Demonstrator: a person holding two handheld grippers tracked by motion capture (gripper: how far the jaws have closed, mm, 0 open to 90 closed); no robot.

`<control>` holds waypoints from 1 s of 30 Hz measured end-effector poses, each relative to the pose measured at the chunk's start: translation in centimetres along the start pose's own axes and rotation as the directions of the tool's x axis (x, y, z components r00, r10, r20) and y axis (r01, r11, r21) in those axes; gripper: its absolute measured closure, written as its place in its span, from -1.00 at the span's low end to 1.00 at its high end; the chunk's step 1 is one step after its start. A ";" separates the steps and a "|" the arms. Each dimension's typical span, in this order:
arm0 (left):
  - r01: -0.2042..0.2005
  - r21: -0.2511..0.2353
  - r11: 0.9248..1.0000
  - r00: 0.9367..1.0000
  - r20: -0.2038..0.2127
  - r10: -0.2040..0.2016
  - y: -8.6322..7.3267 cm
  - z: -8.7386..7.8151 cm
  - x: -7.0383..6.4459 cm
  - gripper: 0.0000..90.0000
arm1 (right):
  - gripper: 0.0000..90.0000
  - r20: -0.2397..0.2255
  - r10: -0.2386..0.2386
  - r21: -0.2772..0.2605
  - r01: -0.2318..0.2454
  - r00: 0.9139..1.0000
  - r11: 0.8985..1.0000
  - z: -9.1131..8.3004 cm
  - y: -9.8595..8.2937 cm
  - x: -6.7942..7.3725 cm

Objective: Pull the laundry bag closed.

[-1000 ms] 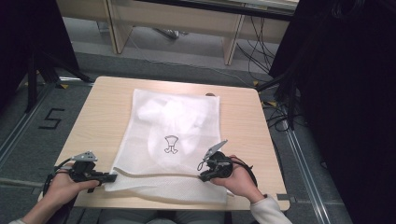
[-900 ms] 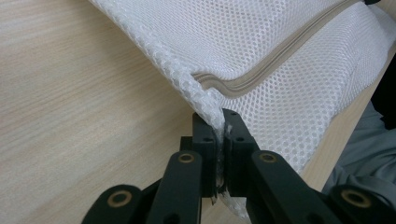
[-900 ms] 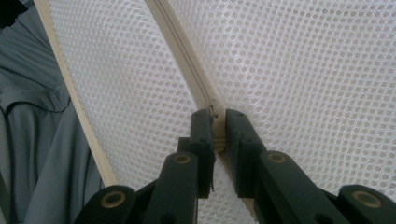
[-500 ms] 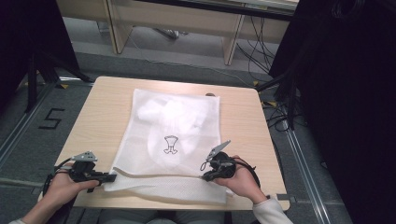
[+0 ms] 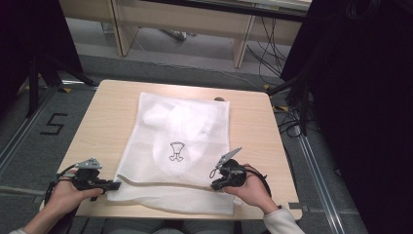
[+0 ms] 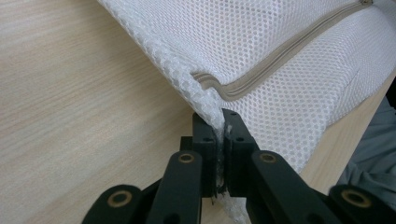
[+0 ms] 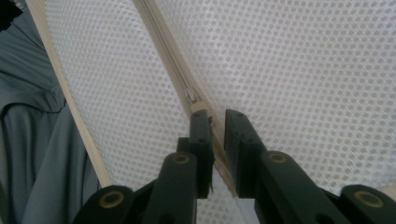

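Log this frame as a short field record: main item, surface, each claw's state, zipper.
item: white mesh laundry bag with small black printed logo, lying flat
surface: light wooden table
left claw: shut on the bag's near left corner, mesh pinched between the jaws
right claw: jaws close about the beige zipper, just behind its slider; a narrow gap shows, so grip cannot be confirmed
contents: pale folded fabric faintly visible through the mesh
hands: one on each gripper, at the near table edge
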State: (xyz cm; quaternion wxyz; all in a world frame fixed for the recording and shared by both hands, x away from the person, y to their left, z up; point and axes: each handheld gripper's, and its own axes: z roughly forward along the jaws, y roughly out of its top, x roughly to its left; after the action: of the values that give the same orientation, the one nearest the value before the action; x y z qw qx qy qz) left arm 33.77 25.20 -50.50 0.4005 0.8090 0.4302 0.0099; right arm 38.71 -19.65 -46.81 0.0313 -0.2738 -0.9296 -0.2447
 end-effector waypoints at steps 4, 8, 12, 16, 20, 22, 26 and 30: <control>-0.001 -0.016 1.000 1.000 -0.004 0.001 -0.1 0.2 0.0 0.89 | 0.71 -0.013 -0.003 -0.004 0.003 1.000 1.000 0.3 0.2 0.1; -0.001 -0.014 1.000 1.000 -0.004 0.001 -0.1 0.2 -0.1 0.88 | 0.66 -0.018 -0.004 0.017 0.004 1.000 1.000 1.1 0.3 0.2; -0.001 -0.013 1.000 1.000 -0.004 0.001 -0.1 0.2 -0.1 0.89 | 0.66 -0.018 -0.010 0.026 0.011 1.000 1.000 1.4 0.4 0.2; -0.002 -0.013 1.000 1.000 -0.004 0.001 -0.1 0.2 -0.1 0.88 | 0.68 -0.012 -0.017 0.042 0.018 1.000 0.999 1.7 0.5 0.4; 0.000 -0.012 1.000 1.000 -0.004 0.000 -0.1 0.2 0.0 0.88 | 0.79 0.009 -0.034 0.058 0.033 0.999 0.998 1.7 0.5 0.8; 0.001 -0.011 1.000 1.000 -0.004 -0.001 -0.1 0.2 0.0 0.88 | 0.80 0.008 -0.041 0.057 0.040 0.999 0.998 1.6 0.5 0.8; 0.006 -0.013 1.000 1.000 -0.004 -0.006 -0.1 0.2 -0.1 0.89 | 0.81 0.005 -0.046 0.061 0.046 0.999 0.997 1.4 0.5 0.8; 0.002 -0.006 1.000 1.000 -0.017 -0.002 -0.1 0.1 -0.1 0.89 | 0.81 0.011 -0.042 0.070 0.041 0.999 0.997 1.2 0.4 0.9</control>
State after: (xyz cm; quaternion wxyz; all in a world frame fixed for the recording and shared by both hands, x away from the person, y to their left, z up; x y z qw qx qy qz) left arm 33.71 25.06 -50.62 0.3992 0.8071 0.4346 0.0179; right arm 38.24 -18.34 -47.51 0.0299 -0.2546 -0.9433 -0.2108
